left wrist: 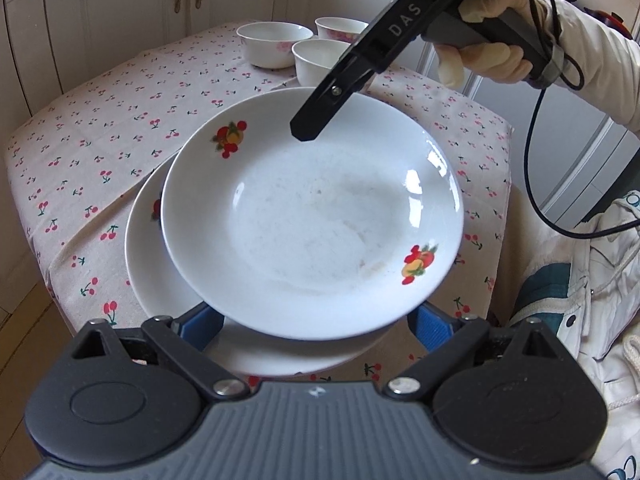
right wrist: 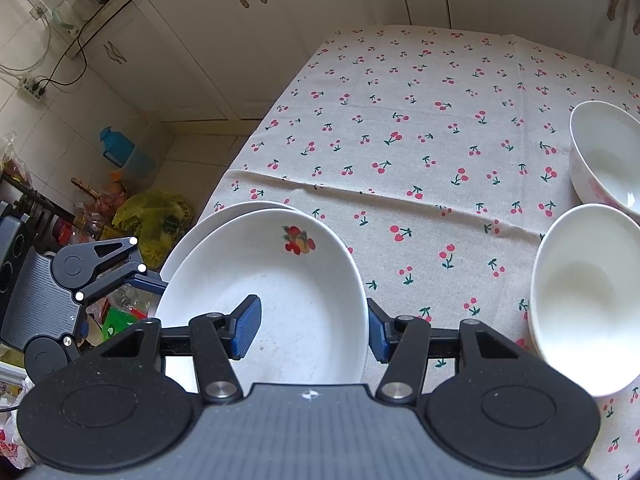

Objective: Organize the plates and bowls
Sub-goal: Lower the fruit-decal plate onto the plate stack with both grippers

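Note:
A white deep plate with fruit prints (left wrist: 312, 216) lies tilted over a second white plate (left wrist: 148, 256) at the near edge of the cherry-print table. My left gripper (left wrist: 316, 324) is open, its blue pads under the top plate's near rim on either side. My right gripper (right wrist: 314, 328) is open, one pad inside the top plate (right wrist: 280, 280) and one outside its rim, which stands between the jaws. It also shows in the left wrist view (left wrist: 316, 120) over the plate's far rim. Three white bowls (left wrist: 274, 44) stand at the far side.
Two bowls (right wrist: 580, 296) stand right of my right gripper. The cherry tablecloth (right wrist: 420, 120) covers the table. Cabinets (right wrist: 200, 40) stand behind it. Bags and clutter (right wrist: 152, 216) lie on the floor to the left. The person's gloved hand and cable (left wrist: 500, 52) are at upper right.

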`<state>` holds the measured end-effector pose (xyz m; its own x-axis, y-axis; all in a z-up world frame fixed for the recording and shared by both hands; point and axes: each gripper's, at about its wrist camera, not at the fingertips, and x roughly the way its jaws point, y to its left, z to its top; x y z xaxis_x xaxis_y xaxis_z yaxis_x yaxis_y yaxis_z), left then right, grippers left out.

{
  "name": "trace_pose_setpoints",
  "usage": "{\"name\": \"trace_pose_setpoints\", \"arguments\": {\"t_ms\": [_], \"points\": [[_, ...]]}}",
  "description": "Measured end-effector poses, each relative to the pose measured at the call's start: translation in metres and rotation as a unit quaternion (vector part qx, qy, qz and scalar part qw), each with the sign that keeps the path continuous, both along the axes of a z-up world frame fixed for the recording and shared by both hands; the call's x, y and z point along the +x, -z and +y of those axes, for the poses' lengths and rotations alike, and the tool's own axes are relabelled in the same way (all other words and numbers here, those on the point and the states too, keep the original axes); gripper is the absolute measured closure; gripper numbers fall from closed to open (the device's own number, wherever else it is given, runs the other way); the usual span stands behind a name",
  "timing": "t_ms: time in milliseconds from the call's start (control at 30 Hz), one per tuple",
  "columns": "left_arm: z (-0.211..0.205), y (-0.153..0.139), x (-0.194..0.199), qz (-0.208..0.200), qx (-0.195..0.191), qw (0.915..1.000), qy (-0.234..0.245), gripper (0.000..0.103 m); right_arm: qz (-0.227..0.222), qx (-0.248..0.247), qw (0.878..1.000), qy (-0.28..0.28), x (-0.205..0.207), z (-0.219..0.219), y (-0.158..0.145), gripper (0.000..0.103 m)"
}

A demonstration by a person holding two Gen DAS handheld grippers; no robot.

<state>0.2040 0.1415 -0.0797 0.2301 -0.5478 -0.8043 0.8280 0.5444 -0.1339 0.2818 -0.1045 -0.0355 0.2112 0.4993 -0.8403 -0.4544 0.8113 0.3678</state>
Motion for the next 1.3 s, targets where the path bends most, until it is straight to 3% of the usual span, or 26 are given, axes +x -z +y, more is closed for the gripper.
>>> {"name": "trace_pose_setpoints", "arguments": {"t_ms": [700,1300], "points": [[0.001,-0.006,-0.003,-0.006,0.011,0.9997,-0.023,0.005,-0.010,0.006,1.000,0.017,-0.012,-0.010,-0.008,0.043],[0.001,-0.011,-0.013,-0.031,0.011,0.9987,-0.040,0.004,-0.045,-0.040,0.998,-0.003,-0.032,0.004,-0.007,0.036]]}}
